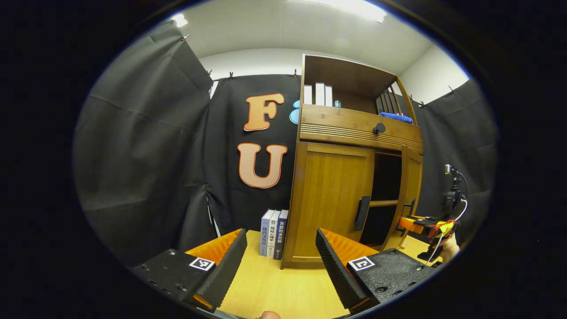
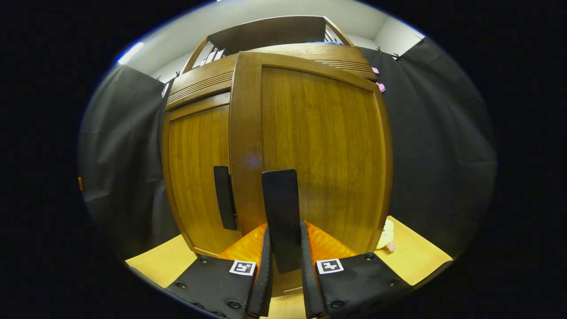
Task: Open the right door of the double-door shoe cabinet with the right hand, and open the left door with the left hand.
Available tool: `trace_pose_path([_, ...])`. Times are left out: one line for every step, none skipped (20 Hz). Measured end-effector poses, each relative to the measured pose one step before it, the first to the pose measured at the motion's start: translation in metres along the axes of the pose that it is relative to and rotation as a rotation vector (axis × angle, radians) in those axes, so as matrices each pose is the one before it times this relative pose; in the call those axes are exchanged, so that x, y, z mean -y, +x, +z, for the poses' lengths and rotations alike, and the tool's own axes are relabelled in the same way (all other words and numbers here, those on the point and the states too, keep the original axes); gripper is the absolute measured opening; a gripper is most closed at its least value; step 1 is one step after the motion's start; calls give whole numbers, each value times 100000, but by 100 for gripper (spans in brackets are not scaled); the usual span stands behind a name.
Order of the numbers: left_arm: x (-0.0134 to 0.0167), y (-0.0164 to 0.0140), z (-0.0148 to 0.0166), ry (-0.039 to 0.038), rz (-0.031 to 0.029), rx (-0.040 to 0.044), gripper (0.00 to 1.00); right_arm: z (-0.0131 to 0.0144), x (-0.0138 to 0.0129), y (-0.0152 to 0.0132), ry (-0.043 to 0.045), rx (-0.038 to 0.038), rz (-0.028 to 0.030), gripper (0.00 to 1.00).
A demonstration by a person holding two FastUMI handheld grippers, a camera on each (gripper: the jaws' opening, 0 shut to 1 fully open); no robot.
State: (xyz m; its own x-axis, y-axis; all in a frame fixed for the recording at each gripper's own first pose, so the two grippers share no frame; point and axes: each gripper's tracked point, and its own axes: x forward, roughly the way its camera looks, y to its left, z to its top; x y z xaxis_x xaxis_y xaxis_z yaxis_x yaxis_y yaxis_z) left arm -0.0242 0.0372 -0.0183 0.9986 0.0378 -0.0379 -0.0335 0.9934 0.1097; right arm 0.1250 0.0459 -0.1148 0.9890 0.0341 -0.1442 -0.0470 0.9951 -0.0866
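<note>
wooden right door [image 2: 310, 141] is swinging open with the right gripper [image 2: 283, 266] clamping its handle [image 2: 280, 212], while the left door [image 1: 332, 199] is sitting closed and the left gripper [image 1: 281, 261] is waiting spread empty.

Left gripper view: camera rides the left tool [image 1: 281, 266], low over the tabletop [image 1: 283, 288], set back from the shoe cabinet [image 1: 350, 133] and facing its front slightly from the left. Whole cabinet fits in frame, plus the books [image 1: 274, 232] beside it and the right tool [image 1: 409, 223] farther off at the right door [image 1: 409, 195].

Right gripper view: camera rides the right tool [image 2: 284, 266], very close to the right door [image 2: 310, 146], looking up at it from low.

Overlap: cabinet front, both doors, left door handle [image 1: 362, 212] [image 2: 224, 197], tabletop.
</note>
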Motion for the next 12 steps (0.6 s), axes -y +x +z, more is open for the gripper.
trace_pose_path([239, -108, 90, 47, -307, 164, 94, 66, 349, -598, 455, -355, 510, 41])
trace_pose_path([255, -112, 122, -28, -359, 141, 94, 20, 383, -598, 719, -260, 487, 39])
trace_pose_path([333, -117, 27, -124, -506, 60, 94, -123, 475, -674, 697, -350, 342, 36])
trace_pose_path([325, -88, 49, -249, -686, -100, 94, -26, 379, -667, 635, -339, 269, 34])
trace_pose_path([373, -37, -117, -360, -824, -165, 94, -55, 483, -791, 920, -426, 213, 31])
trace_pose_path([446, -91, -39, -389, -825, -232, 94, -94, 425, -641, 1520, -417, 131, 31])
trace_pose_path([448, -62, -134, -353, -821, -320, 92, 104, 552, -687, 2046, -502, 11, 31])
trace_pose_path([329, 6, 32, -275, -573, -300, 92, 54, 455, -593, 1465, -378, 148, 31])
trace_pose_path([312, -40, -133, -113, -547, -452, 92, -54, 408, -414, 599, -264, 233, 31])
trace_pose_path([345, 76, -60, -66, -475, -524, 92, -37, 338, -378, -353, -2, -188, 36])
trace_pose_path([420, -8, -185, -163, -548, -559, 94, 119, 371, -509, -859, 235, -523, 36])
trace_pose_path([397, -17, -92, -342, -722, -554, 97, 72, 399, -495, -1379, 340, -989, 36])
